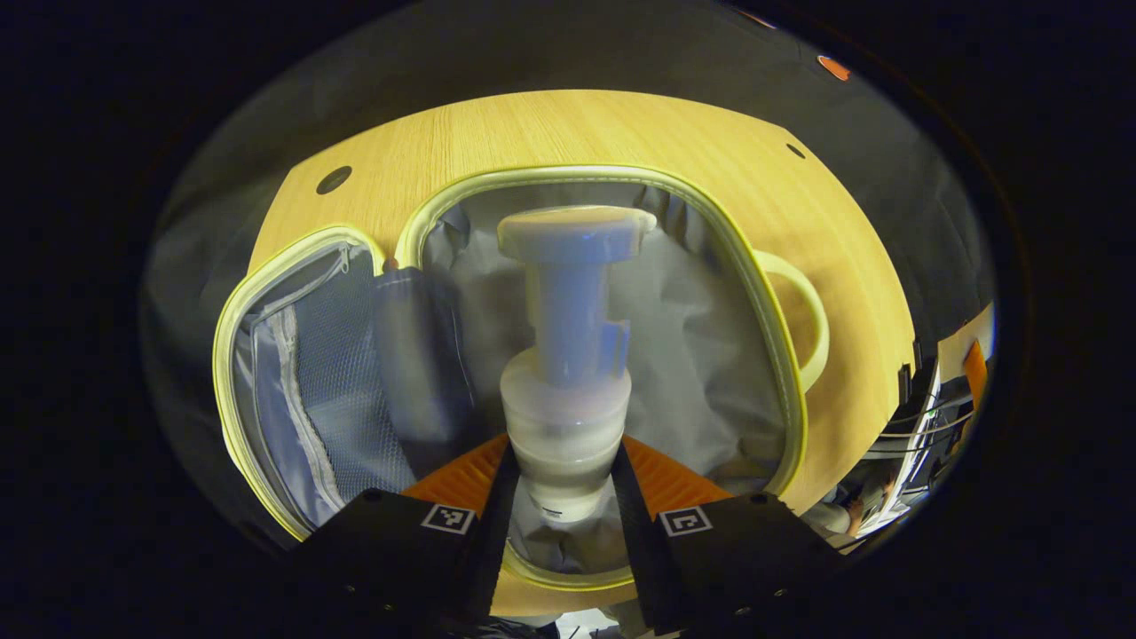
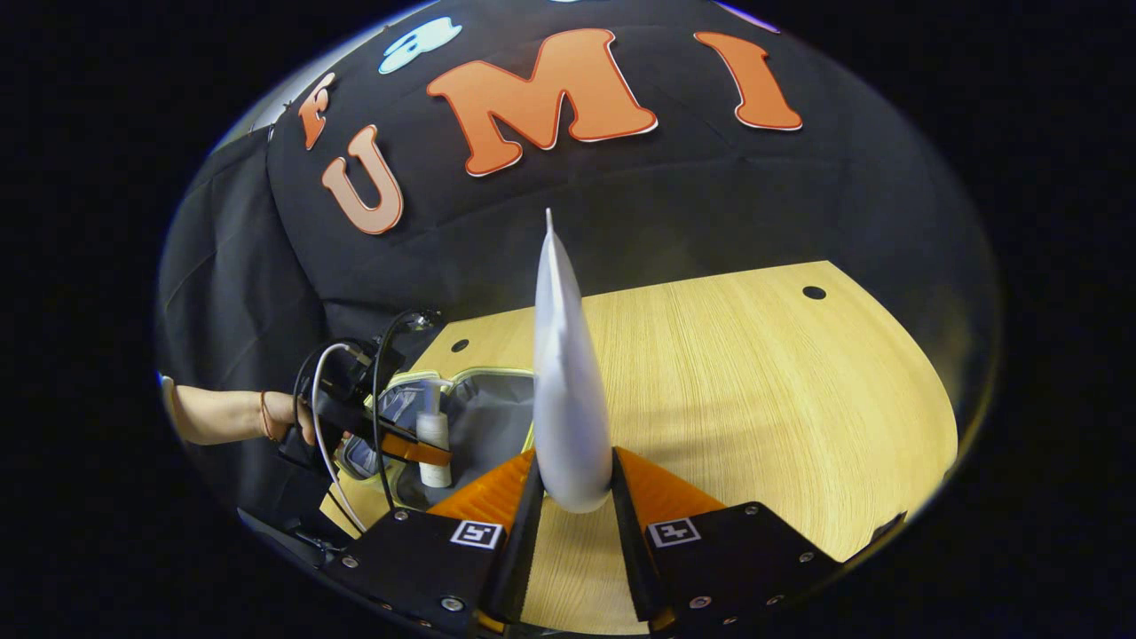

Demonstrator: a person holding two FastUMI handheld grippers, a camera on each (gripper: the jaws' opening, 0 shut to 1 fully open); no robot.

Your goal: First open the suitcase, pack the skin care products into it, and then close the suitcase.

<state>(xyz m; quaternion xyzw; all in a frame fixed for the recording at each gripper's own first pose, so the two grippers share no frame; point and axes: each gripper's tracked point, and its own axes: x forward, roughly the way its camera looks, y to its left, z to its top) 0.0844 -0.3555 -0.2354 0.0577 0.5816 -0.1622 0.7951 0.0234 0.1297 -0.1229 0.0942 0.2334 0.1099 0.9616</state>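
we have the left claw [image 1: 561, 497] pinching a pump bottle [image 1: 568, 373] low on its pale body, both fingers pressed against it, with the pump head pointing away from us. it hangs over the open suitcase [image 1: 781, 373], whose grey lining shows behind and under the bottle; the lid half with its mesh pocket [image 1: 328, 390] lies flat to one side on the wooden tabletop [image 1: 568, 133]. a dark pouch-like item [image 1: 417, 355] already rests near the hinge (we cannot tell what it is).

in the right gripper view, the right claw [image 2: 572, 493] is closed on the cap end of a white tube [image 2: 564, 373], which stands up narrow and edge-on above the tabletop [image 2: 754, 382], beside the suitcase [image 2: 488, 417] and not yet over it. farther off we see the left claw [image 2: 417, 448] with its bottle [image 2: 433, 435] above the case, held by a person's hand [image 2: 288, 417].

our worries from here: the bottle is gripped low and its heavy head sits far out, so a quick tilt could make it pivot or slip between the fingers. let go too high, it may bounce off the soft lining or roll toward the rim. the tube is smooth and tapered, so it could squirm out as we carry it across. with both claws heading for one opening, they could knock each other.
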